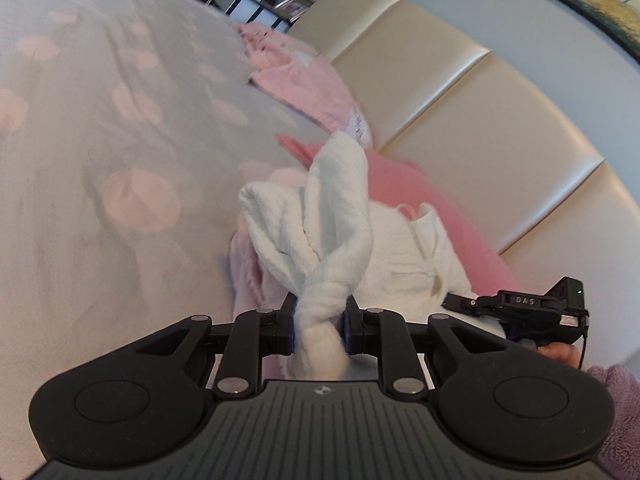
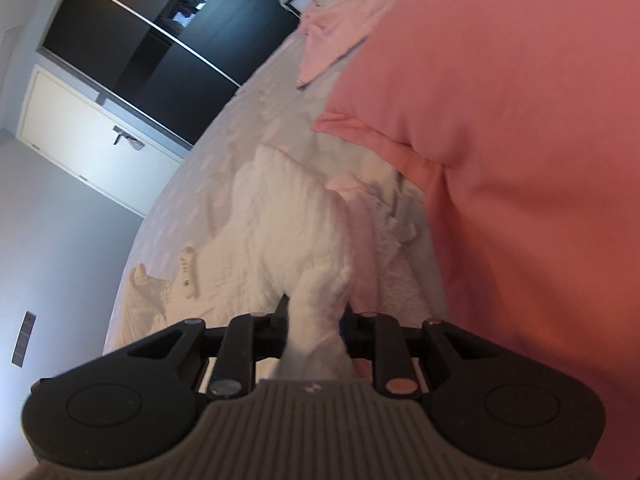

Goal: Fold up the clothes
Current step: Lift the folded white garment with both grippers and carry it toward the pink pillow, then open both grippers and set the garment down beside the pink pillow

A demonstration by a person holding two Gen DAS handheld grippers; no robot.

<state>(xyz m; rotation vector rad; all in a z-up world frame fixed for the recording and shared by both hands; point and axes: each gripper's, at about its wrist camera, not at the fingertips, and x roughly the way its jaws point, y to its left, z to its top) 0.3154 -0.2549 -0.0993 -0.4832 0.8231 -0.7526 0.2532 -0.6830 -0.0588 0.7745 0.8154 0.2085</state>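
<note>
A white textured garment point(image 1: 332, 208) lies bunched on the bed, and my left gripper point(image 1: 320, 316) is shut on a twisted wad of it. In the right wrist view the same white garment point(image 2: 288, 224) spreads over the bedspread, its label point(image 2: 187, 270) showing at the left. My right gripper point(image 2: 314, 320) is shut on another bunched part of it. In the left wrist view the right gripper point(image 1: 532, 312) shows at the right edge, held by a hand in a purple fleecy sleeve point(image 1: 620, 408). A pale pink garment point(image 1: 248, 264) lies under the white one.
A coral pink pillow point(image 2: 512, 160) fills the right of the right wrist view, close to my fingers. Folded pink clothes point(image 1: 296, 72) lie further up the bed. The pink-spotted bedspread point(image 1: 100, 128) stretches left. A cream padded headboard point(image 1: 480, 112) runs along the right. A dark wardrobe point(image 2: 152, 32) and a door point(image 2: 80, 132) stand behind.
</note>
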